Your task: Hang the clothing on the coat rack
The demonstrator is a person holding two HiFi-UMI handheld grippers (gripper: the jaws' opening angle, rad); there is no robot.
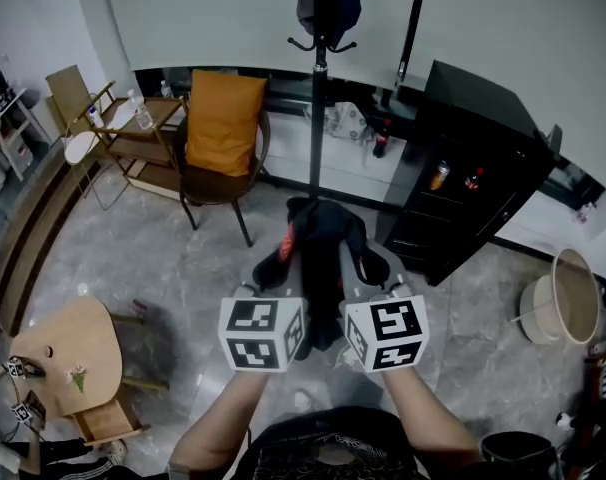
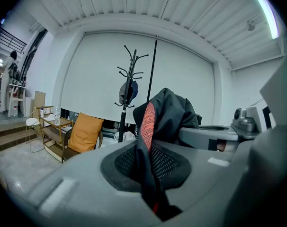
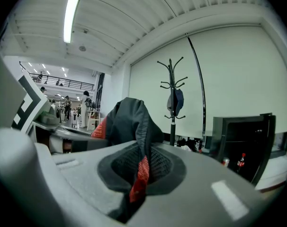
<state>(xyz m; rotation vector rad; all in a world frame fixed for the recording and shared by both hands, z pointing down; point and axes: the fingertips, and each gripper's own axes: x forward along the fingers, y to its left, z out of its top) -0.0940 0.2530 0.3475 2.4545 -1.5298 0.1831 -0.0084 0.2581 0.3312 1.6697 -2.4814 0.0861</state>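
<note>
**A:** Where is the clothing?

**B:** The black garment (image 1: 318, 253), which has red mesh panels, is held up between the two grippers. It is in front of the person, above the grey marbled floor (image 1: 183, 268). It bunches over the tips of both grippers, and a fold hangs down between them.

**A:** What about the left gripper?

**B:** The left gripper (image 2: 150, 167) has its jaws pressed together on a fold of the garment. Black cloth with a red strip runs across the dark dimpled pad and into the slot.

**A:** And the other?

**B:** The right gripper (image 3: 141, 167) pinches the garment in the same way. A red edge is drawn down between its closed jaws.

**A:** Where is the coat rack?

**B:** The coat rack (image 1: 319, 98) is black and upright. It stands straight ahead, beyond the garment and in front of the white blind (image 1: 203, 18). A dark item (image 1: 329, 3) hangs from its upper hooks, though I cannot tell what it is. The garment is apart from the rack and touches none of its hooks.

**A:** What stands around it?

**B:** To the left of the rack is an armchair with an orange cushion (image 1: 223, 118). To the right is a black cabinet (image 1: 473, 183). A small wooden table (image 1: 68, 338) sits at the lower left, and a pale round basket (image 1: 573, 298) is at the right edge.
</note>
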